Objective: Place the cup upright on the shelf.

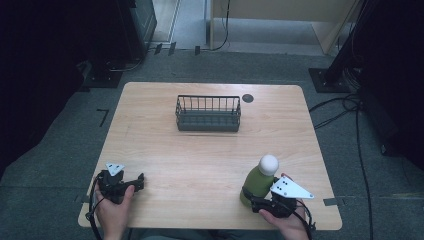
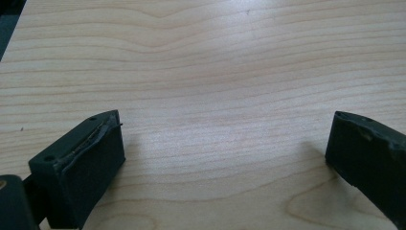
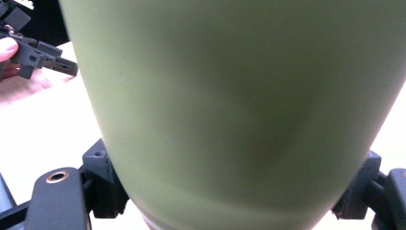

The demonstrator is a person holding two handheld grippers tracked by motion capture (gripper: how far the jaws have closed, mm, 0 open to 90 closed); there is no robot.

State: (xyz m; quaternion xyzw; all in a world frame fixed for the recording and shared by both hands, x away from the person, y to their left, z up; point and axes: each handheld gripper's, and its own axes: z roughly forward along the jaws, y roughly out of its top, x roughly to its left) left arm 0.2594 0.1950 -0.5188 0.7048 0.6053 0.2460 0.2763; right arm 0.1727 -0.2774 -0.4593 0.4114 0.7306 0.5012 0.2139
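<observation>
An olive-green bottle (image 1: 257,182) with a white round cap (image 1: 268,164) stands upright near the table's front right. My right gripper (image 1: 253,199) clasps its lower body from the near side. In the right gripper view the bottle (image 3: 230,96) looms large, and both jaws of my right gripper (image 3: 234,189) press against its sides. My left gripper (image 1: 138,181) rests at the front left of the table, pointing right. It is open over bare wood, with nothing between the jaws of this gripper (image 2: 225,158). The right gripper view also catches it at upper left (image 3: 43,55).
A dark wire basket (image 1: 208,114) stands at the middle back of the wooden table (image 1: 200,160), with nothing visible inside it. A small dark round disc (image 1: 248,98) lies just right of the basket. Cables and stands line the floor around the table.
</observation>
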